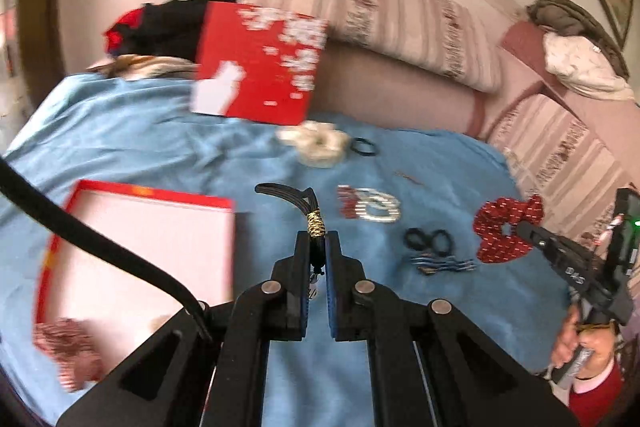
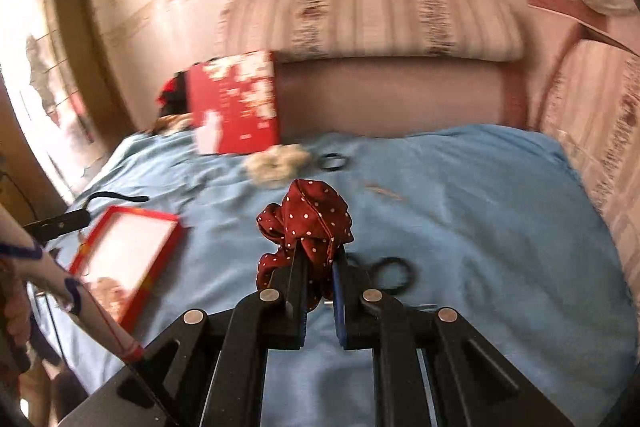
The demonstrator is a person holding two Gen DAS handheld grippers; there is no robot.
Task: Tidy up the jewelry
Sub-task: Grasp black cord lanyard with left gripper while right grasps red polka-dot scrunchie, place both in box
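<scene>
Currently: 2 grippers loaded above the blue cloth (image 1: 168, 131).
Left to right: open red tray (image 1: 152, 247) lies on the cloth; left gripper (image 1: 318, 243) pinches a black cord with gold wrap (image 1: 315, 223); right gripper (image 2: 318, 259) pinches the dotted red scrunchie (image 2: 308, 223). Risk: the thin cord, nipped only at the fingertips, may slip free; loose scrunchie folds may snag the tray rim.

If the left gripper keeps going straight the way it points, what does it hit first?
Probably bare blue blanket; past it, roughly, the cream scrunchie. Depth is unclear. The left gripper holds a black band.
</scene>
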